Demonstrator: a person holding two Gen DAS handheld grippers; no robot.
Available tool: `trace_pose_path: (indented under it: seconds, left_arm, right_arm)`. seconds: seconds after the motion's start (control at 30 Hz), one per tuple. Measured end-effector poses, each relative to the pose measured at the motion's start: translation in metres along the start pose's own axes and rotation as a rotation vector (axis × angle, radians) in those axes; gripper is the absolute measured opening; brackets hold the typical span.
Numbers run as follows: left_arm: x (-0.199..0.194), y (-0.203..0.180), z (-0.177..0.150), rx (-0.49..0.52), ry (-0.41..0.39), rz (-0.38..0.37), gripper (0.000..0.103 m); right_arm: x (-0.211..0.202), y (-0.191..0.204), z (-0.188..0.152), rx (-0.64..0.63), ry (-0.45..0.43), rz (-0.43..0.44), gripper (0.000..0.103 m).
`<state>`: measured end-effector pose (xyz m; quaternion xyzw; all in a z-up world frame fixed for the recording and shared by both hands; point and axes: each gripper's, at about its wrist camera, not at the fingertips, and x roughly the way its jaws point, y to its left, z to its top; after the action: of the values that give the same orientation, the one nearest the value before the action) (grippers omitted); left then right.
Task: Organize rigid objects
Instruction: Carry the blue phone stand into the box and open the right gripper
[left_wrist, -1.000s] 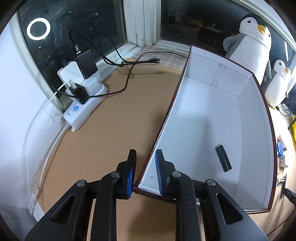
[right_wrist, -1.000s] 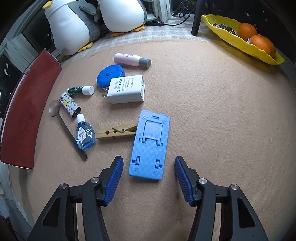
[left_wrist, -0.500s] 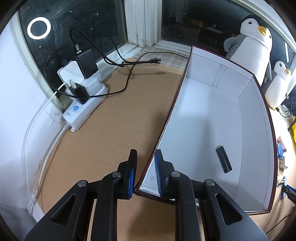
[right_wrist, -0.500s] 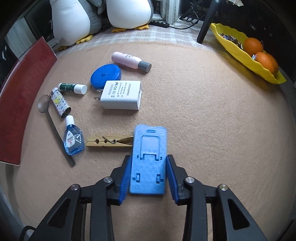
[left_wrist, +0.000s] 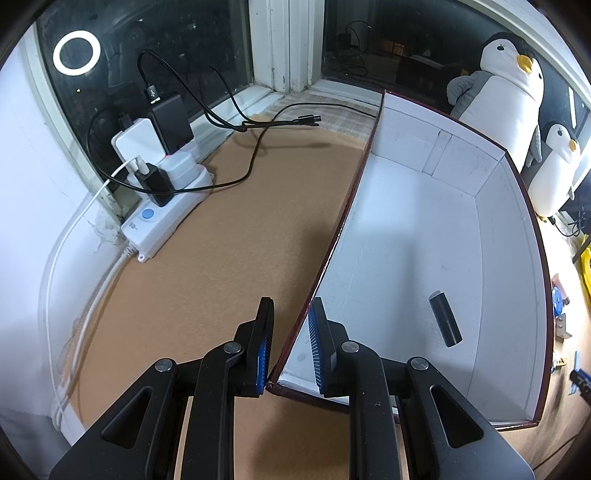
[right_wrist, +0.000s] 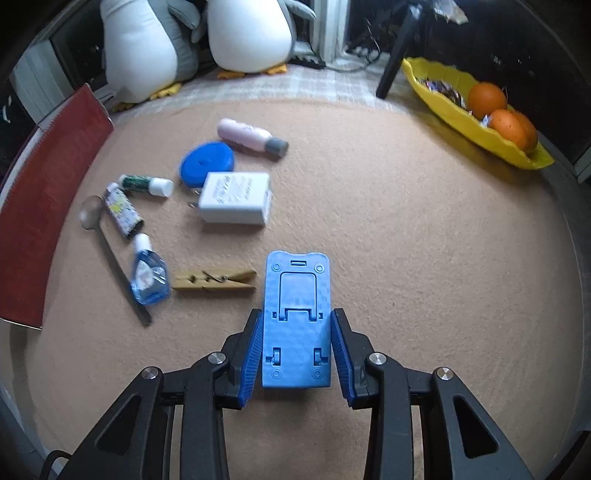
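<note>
My right gripper is shut on a blue folding phone stand, which sticks forward from the jaws above the tan mat. To its left lie a wooden clothespin, an eye-drop bottle, a spoon, a white charger, a blue tape measure, a pink bottle and two small tubes. My left gripper straddles the left wall of the white-lined red box, jaws close on either side of it. A black cylinder lies inside the box.
A white power strip with plugs and black cables stands by the window at left. Plush penguins sit behind the box. A yellow dish with oranges is at the far right. The box's red outer wall shows at the right view's left edge.
My right gripper moved forward over the blue phone stand, closed on it and lifted it slightly. My left gripper's jaws narrowed a little around the box wall.
</note>
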<state>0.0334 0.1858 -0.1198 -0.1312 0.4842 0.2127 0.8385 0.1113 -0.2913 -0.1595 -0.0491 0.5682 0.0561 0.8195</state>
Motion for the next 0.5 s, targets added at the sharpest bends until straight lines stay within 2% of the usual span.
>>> trace_pose_path:
  seconds: [0.23,0.5]
  left_arm:
    - [0.003,0.002,0.001,-0.003,0.001,-0.020,0.017]
    - [0.006,0.002,0.002,0.003,0.007,-0.037,0.017]
  right_arm:
    - [-0.045,0.044,0.026,-0.075,-0.100,0.071,0.032]
    - [-0.080,0.140,0.075,-0.226,-0.180,0.226,0.032]
